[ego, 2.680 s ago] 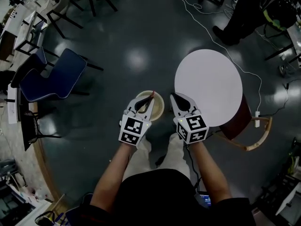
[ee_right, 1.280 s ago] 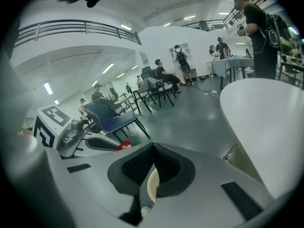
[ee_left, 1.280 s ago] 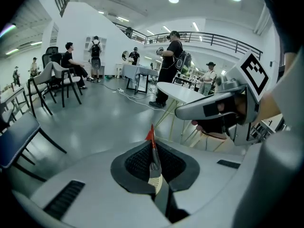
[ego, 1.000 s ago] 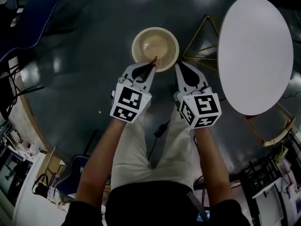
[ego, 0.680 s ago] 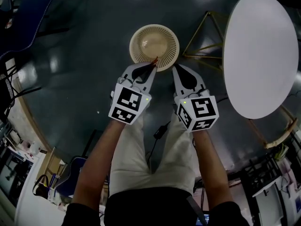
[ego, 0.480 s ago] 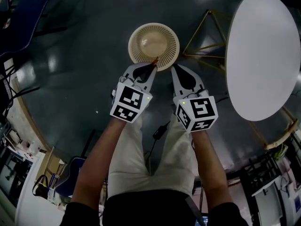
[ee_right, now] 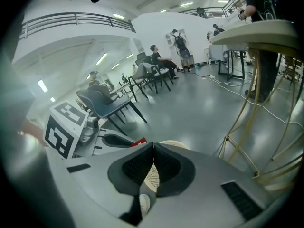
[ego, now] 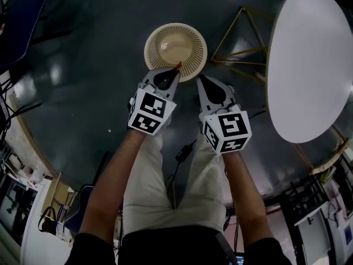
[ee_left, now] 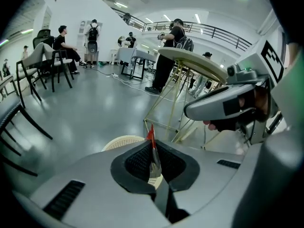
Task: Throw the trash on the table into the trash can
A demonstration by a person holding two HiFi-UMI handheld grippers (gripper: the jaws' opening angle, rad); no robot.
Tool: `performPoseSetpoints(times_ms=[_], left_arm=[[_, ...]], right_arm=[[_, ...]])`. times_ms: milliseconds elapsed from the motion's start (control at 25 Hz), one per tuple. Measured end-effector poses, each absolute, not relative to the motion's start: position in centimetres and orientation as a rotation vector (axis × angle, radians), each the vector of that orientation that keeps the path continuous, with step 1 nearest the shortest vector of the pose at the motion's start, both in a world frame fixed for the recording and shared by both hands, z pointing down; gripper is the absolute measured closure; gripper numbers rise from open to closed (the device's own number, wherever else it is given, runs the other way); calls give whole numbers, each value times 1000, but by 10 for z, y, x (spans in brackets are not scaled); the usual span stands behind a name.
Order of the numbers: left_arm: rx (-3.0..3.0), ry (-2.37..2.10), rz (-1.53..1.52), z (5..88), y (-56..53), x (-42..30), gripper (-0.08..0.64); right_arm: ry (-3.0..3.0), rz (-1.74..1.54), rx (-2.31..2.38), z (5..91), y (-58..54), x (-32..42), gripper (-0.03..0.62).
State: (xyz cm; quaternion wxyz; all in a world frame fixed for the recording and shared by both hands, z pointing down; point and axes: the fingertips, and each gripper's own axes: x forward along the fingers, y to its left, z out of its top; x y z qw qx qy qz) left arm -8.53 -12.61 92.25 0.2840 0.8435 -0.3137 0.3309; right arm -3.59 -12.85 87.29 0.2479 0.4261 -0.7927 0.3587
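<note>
Fingers [ee_left: 135,163] of left gripper [ego: 175,67] clamped on a thin red-tipped scrap [ee_left: 151,136], possibly a wrapper, over the wastebasket [ego: 149,44] rim. Right gripper [ego: 199,79] fingers shut, empty, alongside.

Seen from above, 2 bare forearms reach forward over pale trousers [ego: 165,186], each hand carrying a gripper with a square-marker cube. The left gripper [ego: 174,70] has its jaws pinched on a thin red-tipped scrap [ego: 178,65], whose tip lies over the near rim of the round cream trash can [ego: 190,37], which stands on the dark glossy floor [ego: 83,93]. The right gripper [ego: 200,79], jaws drawn together, points just beside the can's near right edge. A white round worktop [ego: 309,65] on thin gold legs [ego: 238,35] stands to the right.
</note>
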Motion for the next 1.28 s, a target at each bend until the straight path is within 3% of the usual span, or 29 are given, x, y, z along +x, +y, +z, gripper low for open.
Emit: performPoseSetpoints(times_ms=[1080, 1200, 1280], left_arm=[[2105, -911, 1023, 1015, -126, -101, 533], [2103, -908, 1006, 1017, -127, -101, 460], [2097, -900, 1003, 1017, -126, -101, 453]], right_arm=[[-2128, 1009, 1157, 894, -112, -16, 574], [-2130, 1005, 1148, 896, -112, -18, 574], [-2130, 1002, 1145, 896, -113, -19, 574]])
